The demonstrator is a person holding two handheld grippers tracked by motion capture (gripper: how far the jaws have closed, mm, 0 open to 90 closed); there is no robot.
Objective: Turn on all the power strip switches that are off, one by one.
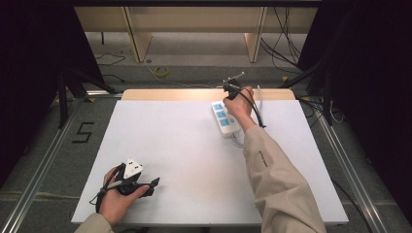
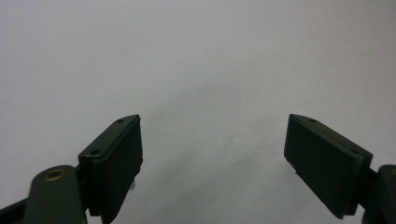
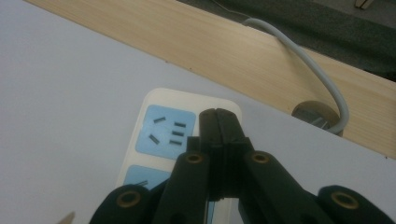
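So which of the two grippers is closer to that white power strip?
The right. The right gripper hangs with shut jaws over the far end of the power strip; whether it touches is unclear. The left gripper, jaws open, rests near the table's near left corner, well apart.

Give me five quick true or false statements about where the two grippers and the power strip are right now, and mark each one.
1. The right gripper has its jaws closed together over the power strip. True.
2. The left gripper is clamped on a plug. False: its jaws stand wide apart with nothing between them, over the bare white table.
3. The power strip lies near the far edge of the table. True.
4. The left gripper is beside the power strip. False: it is at the near left corner, far from it.
5. The power strip's outlet faces are red. False: they are blue.
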